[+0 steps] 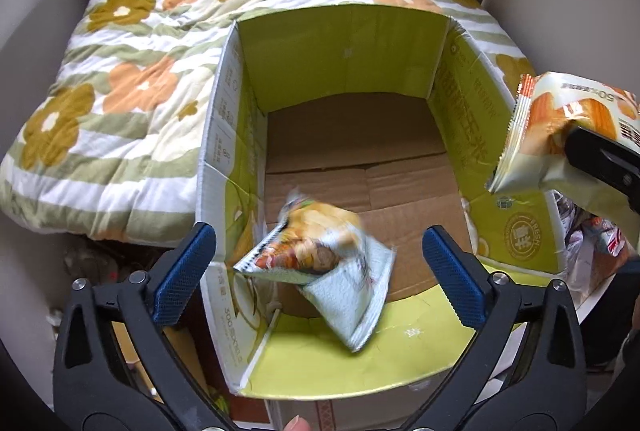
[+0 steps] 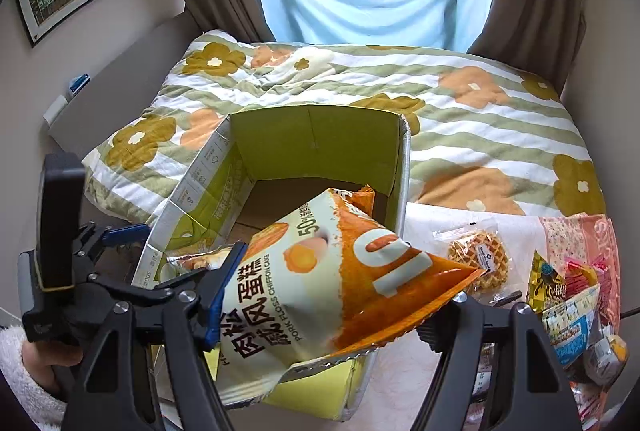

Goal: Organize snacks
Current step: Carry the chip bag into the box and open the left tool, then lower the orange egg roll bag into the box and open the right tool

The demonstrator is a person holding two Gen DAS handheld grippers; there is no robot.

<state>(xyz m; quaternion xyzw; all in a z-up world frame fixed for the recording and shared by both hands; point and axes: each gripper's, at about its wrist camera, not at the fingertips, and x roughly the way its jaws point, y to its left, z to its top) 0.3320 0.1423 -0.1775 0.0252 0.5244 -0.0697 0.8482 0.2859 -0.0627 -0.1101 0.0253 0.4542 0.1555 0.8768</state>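
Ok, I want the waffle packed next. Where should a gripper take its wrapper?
Grip the waffle packet by its flat clear top seal, coming from above: it lies flat on the white surface, and its near edge sits close behind the held chiffon cake bag.

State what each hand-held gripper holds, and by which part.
Left hand-held gripper: nothing, open above a snack packet. Right hand-held gripper: the cake bag, pinched across its lower body.

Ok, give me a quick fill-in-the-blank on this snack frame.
1. The left tongs are ____.
2. The right tongs grip a pork floss chiffon ____ bag.
3. The blurred packet is over the open ____.
4. A packaged ____ lies right of the box.

Missing: open; cake; box; waffle
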